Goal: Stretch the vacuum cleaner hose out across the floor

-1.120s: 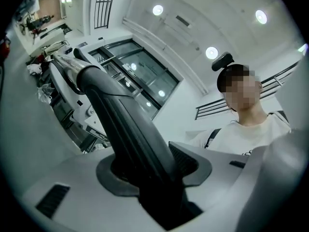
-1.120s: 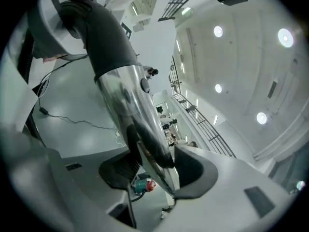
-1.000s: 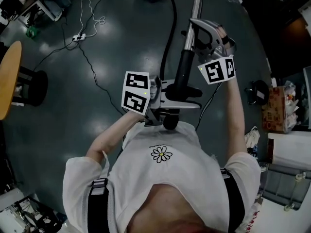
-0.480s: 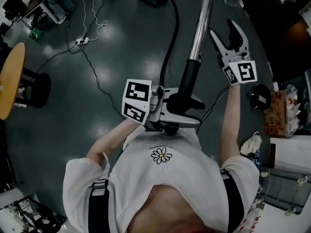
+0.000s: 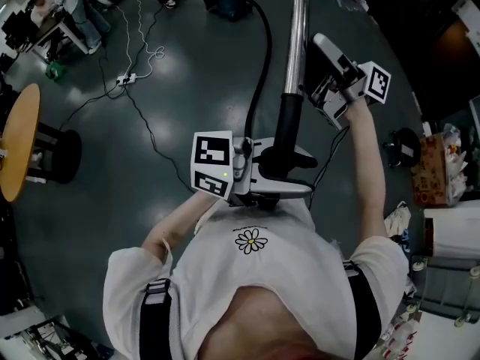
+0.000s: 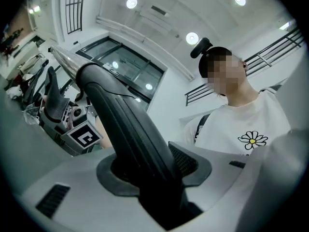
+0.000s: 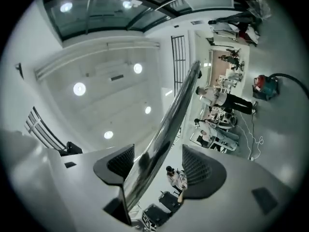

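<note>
Wand (image 5: 298, 28) top past head view's edge

You're in a lab-like workroom, polished grey floor (image 5: 202, 73), power strip (image 5: 124, 79) and loose cables (image 5: 150, 130) underfoot, recessed ceiling lights (image 6: 192, 37) overhead.

Your white T-shirt (image 5: 255, 283) with a daisy (image 5: 250, 240) on the front
It has short sleeves. Black straps (image 5: 152, 325) with grey buckles (image 5: 155, 289) sit on both sides of the daisy. Above the daisy, your left gripper (image 5: 300, 172) and right gripper (image 5: 315, 66) are pale grey, each with a cube (image 5: 212, 163) of black-and-white squares.
</note>
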A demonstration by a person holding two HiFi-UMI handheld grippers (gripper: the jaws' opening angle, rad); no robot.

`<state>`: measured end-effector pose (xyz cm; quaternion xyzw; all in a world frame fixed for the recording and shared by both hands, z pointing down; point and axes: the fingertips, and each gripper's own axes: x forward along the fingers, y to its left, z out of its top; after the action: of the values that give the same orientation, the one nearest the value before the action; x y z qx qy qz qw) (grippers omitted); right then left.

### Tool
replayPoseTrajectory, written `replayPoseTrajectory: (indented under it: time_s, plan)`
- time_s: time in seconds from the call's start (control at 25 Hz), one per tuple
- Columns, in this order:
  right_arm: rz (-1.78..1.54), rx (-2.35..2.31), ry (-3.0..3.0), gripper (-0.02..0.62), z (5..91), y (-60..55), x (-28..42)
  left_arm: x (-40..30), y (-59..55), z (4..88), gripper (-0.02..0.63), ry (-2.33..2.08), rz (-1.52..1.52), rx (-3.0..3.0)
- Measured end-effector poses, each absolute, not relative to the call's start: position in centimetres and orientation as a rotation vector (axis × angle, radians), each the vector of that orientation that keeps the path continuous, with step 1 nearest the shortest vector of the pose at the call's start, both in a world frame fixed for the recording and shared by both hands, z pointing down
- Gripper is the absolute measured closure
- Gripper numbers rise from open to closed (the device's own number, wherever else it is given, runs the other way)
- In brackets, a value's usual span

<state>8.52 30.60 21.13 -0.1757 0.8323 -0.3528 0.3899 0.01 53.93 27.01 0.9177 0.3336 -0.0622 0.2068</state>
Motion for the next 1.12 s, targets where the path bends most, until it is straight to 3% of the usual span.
replayPoseTrajectory:
  time_s: [0.2, 0.6, 0.8, 1.12]
  plan:
    - [-0.844, -0.313, 2.311, 0.293, 19.0, 32.7, 3.7, 0.7, 53.7, 26.8, 0.414, 0.930, -0.150, 2.573]
    - [-0.739, -0.624, 2.723, 0.285, 19.6, 30.4, 2.2, 2.8, 50.9, 29.8, 0.413, 0.930, 0.060, 2.815]
    - [-0.668, -0.713, 2.972, 0.285, 23.5, 33.0, 2.2, 5.6, 48.2, 28.7, 0.413, 0.865, -0.199, 2.472]
    - [-0.707, -0.709, 2.936, 0.285, 27.1, 37.2, 4.1, 8.7, 51.4, 30.0, 0.414, 1.011, -0.146, 2.328]
